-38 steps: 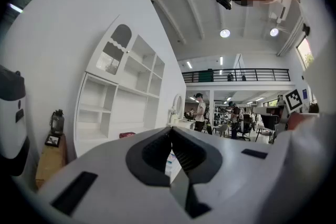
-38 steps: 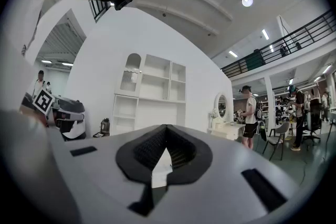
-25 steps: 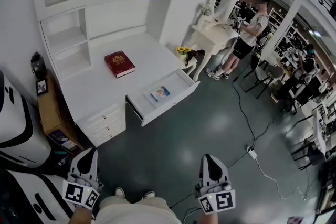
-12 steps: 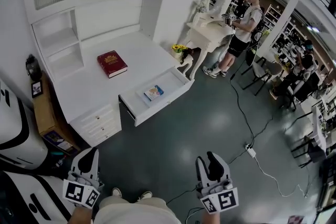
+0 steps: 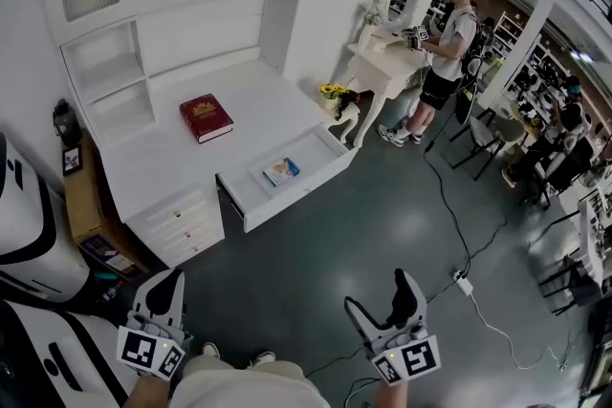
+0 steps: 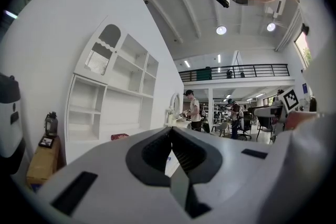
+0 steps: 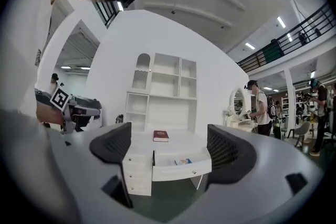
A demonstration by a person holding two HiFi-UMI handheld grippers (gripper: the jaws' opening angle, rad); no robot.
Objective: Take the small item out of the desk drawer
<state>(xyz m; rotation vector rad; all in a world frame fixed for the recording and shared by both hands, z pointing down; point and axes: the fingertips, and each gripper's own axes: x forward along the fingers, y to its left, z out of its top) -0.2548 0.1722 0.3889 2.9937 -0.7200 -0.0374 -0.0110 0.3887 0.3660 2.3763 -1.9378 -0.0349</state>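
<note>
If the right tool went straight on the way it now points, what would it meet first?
The right tool, its empty jaws opening, would probably meet the front of the open drawer of the white desk first. The way there looks free, though depth is unclear.

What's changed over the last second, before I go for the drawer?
The right gripper, shut a second ago, is opening its jaws wide, with nothing between them. The left gripper stays shut and low. The drawer is open as before, the small item lying inside it.
</note>
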